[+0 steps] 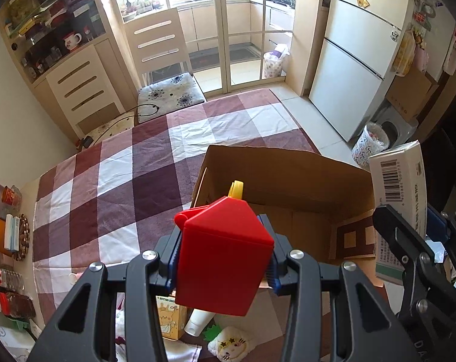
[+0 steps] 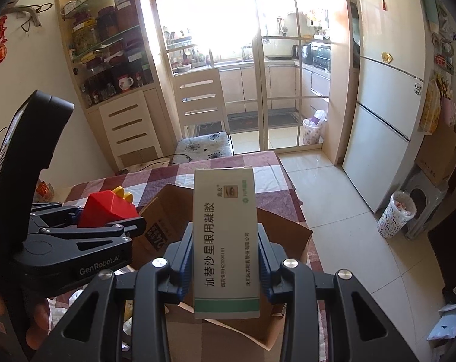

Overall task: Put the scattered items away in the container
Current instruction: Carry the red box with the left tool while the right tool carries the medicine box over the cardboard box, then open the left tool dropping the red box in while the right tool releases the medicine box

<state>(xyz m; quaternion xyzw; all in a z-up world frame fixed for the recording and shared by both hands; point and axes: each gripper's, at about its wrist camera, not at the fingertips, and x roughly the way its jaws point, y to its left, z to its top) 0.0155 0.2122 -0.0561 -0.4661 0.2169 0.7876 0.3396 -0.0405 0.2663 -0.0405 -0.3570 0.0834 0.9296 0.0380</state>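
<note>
Over the checked tablecloth (image 1: pixel 113 181), we hold both loads above the open cardboard box (image 1: pixel 288 178): our left gripper (image 1: pixel 222 259) clamps a red house-shaped box (image 1: pixel 225 256), our right gripper (image 2: pixel 226 259) a white carton (image 2: pixel 226 241), long axis upright, reading "加替沙星眼用凝胶". The box lies just ahead and below both. "GenRobot.AI" marks the left tool. A soft toy (image 1: pixel 231 344) waits outside.
</note>
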